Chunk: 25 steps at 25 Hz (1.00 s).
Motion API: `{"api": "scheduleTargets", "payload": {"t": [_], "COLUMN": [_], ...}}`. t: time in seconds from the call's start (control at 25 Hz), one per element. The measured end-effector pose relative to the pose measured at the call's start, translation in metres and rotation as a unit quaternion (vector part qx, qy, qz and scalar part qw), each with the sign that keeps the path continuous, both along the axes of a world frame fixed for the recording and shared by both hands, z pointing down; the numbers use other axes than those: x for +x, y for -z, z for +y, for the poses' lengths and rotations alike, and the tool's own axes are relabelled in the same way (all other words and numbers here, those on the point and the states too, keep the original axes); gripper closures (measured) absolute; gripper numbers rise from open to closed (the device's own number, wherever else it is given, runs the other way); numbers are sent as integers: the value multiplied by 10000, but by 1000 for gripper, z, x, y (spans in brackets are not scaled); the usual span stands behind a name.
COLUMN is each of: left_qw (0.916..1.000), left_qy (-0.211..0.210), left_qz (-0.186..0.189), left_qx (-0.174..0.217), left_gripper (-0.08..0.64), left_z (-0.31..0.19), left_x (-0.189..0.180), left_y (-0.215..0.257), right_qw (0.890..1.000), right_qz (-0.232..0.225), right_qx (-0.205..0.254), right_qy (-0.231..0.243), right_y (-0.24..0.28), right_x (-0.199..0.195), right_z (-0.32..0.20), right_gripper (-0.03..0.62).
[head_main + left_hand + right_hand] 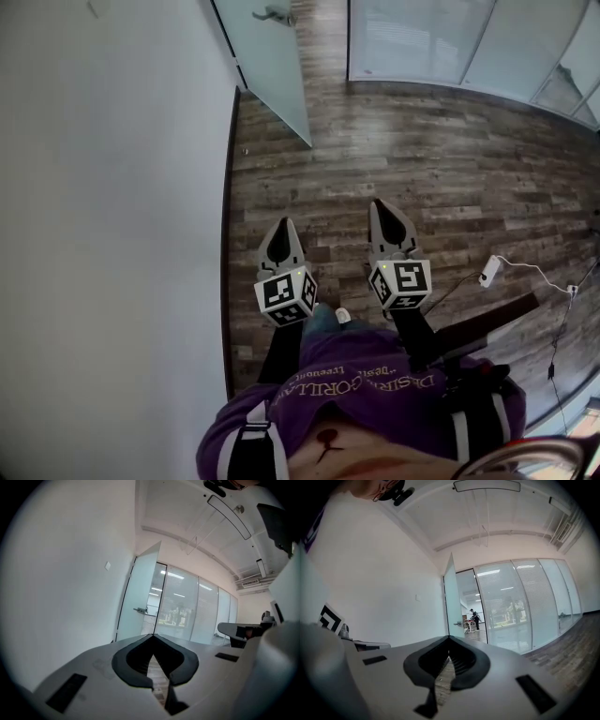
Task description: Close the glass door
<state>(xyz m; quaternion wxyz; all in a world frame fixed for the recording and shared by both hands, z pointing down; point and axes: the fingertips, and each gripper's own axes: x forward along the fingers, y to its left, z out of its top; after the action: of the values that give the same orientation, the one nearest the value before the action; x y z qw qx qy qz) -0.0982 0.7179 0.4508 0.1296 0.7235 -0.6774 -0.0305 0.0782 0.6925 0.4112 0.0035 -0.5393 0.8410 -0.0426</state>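
The frosted glass door [272, 66] stands open at the top of the head view, swung out from the white wall, with a metal handle [275, 13] near its far edge. My left gripper [284, 225] and right gripper [382, 204] are held side by side over the wooden floor, both pointing toward the door and well short of it. Both are shut with nothing between the jaws. In the left gripper view the door [140, 602] and its handle [140, 611] lie straight ahead beyond the left gripper [152, 637]. The right gripper [449, 638] also faces the door [451, 597].
A white wall [112, 187] runs along the left. A glass partition [441, 37] closes the far side. A white power adapter [488, 271] with its cables lies on the floor at the right. Far beyond the doorway stands a person [475, 618].
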Motion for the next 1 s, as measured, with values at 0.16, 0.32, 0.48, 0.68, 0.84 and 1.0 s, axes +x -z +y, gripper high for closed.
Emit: {"api": "scheduleTargets", "payload": {"t": [0.16,0.32,0.48,0.68,0.84,1.0], "left_qw": [10000,10000,10000,9997,9996,9994], "left_qy": [15,9,-61,-186,-239,-316], "left_qz": [5,21,-14,-35,-36,-29], "left_qx": [-70,-40,67,123,147,102], "left_gripper": [558,558,558,558,558,558], "left_z": [-18,-51,-91,-134,-158,-175], "left_x": [-6,-20,-35,-49,-61,-68], "left_y": [-4,-2,10,12,11,3], "right_qw": [10000,10000,9999,9997,9995,9992], "right_qz": [-11,-20,-19,-49,-80,-82], "right_qx": [-60,-4,109,172,200,152], "right_qy": [21,1,-15,-140,-243,-368], "right_y": [-4,1,13,15,14,6], "right_x": [-7,-20,-39,-53,-61,-66], "right_z": [-20,-53,-90,-128,-151,-165], "right_gripper": [595,595,595,595,595,595]}}
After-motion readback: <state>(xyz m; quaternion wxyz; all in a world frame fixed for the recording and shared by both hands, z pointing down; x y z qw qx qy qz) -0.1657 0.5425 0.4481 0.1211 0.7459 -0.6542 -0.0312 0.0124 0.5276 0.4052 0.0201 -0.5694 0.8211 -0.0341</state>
